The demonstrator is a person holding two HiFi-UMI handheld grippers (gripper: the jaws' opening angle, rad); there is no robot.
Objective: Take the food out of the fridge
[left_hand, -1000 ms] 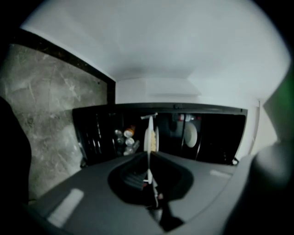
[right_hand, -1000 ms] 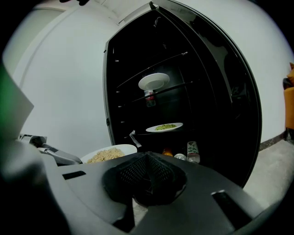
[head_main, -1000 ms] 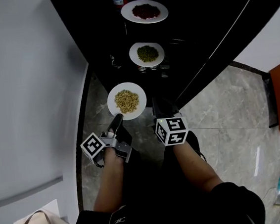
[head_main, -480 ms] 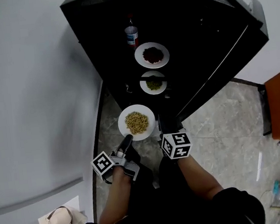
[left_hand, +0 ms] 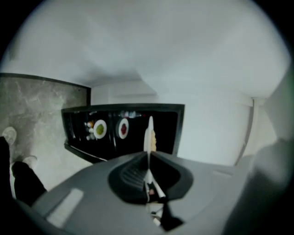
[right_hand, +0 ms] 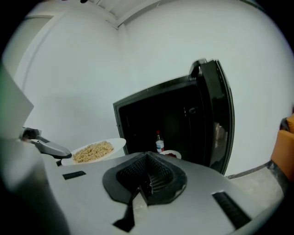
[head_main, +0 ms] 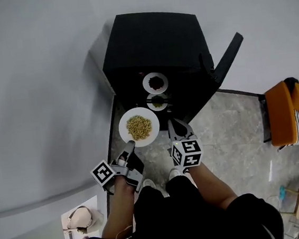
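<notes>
Nothing I can actually read from my end. In the head view the cube on the left gripper, down at about 7 o'clock, and the other cube on the right gripper, at about 5 o'clock, only carry black-and-white square marker patterns, no letters or digits. In the right gripper view there's a bottle inside the fridge, at roughly 12 o'clock from the jaws. It has a pale band with some blue that looks like a label, but it's way too small and blurry to make out any print.
</notes>
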